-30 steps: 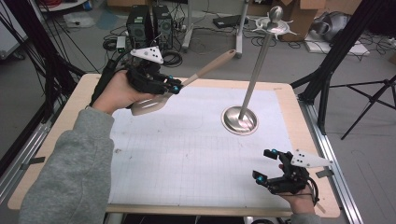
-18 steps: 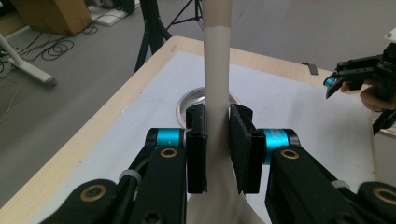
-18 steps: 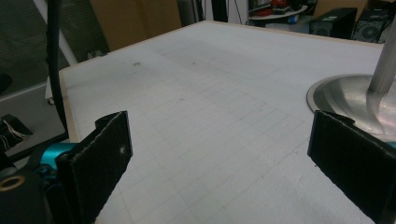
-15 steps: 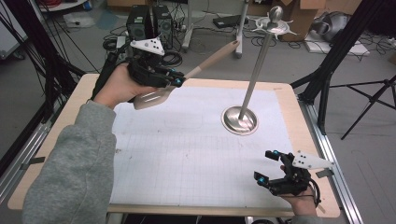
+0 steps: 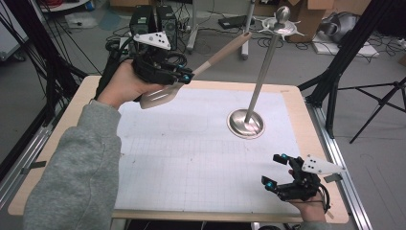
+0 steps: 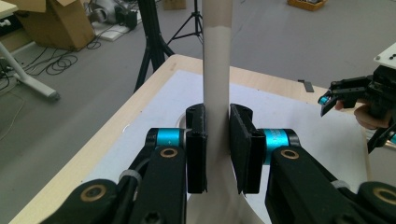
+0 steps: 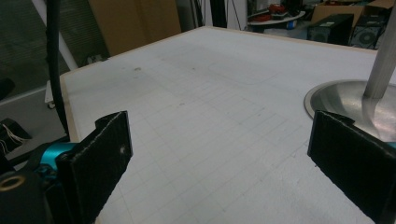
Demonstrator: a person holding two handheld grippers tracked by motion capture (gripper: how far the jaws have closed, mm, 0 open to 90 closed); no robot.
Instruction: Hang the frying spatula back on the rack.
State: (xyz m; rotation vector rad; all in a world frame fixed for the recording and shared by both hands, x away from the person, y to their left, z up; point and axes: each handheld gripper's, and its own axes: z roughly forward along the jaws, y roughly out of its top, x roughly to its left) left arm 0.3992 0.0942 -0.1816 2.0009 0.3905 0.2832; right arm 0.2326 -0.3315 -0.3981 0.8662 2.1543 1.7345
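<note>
A beige spatula (image 5: 224,51) is clamped at the neck by my left gripper (image 5: 184,76), which is shut on it above the table's far left. Its blade (image 5: 158,96) hangs near the hand and its handle slants up to the right, towards the hooked top (image 5: 281,21) of a metal stand (image 5: 263,72). The stand's round base (image 5: 245,123) rests on the white mat. In the left gripper view both pads (image 6: 197,140) press the spatula's handle (image 6: 215,70). My right gripper (image 5: 273,170) rests open at the near right corner, nothing between its pads (image 7: 100,149), with the stand's base (image 7: 341,100) ahead of it.
A white gridded mat (image 5: 191,158) covers most of the wooden table (image 5: 72,120). Black tripod legs (image 5: 378,110), a computer case (image 5: 153,19), cables and cardboard boxes stand on the floor beyond the table's far and right edges.
My left gripper has lifted the spatula higher, and the handle's tip has come up closer to the stand's top. The right gripper has stayed put.
</note>
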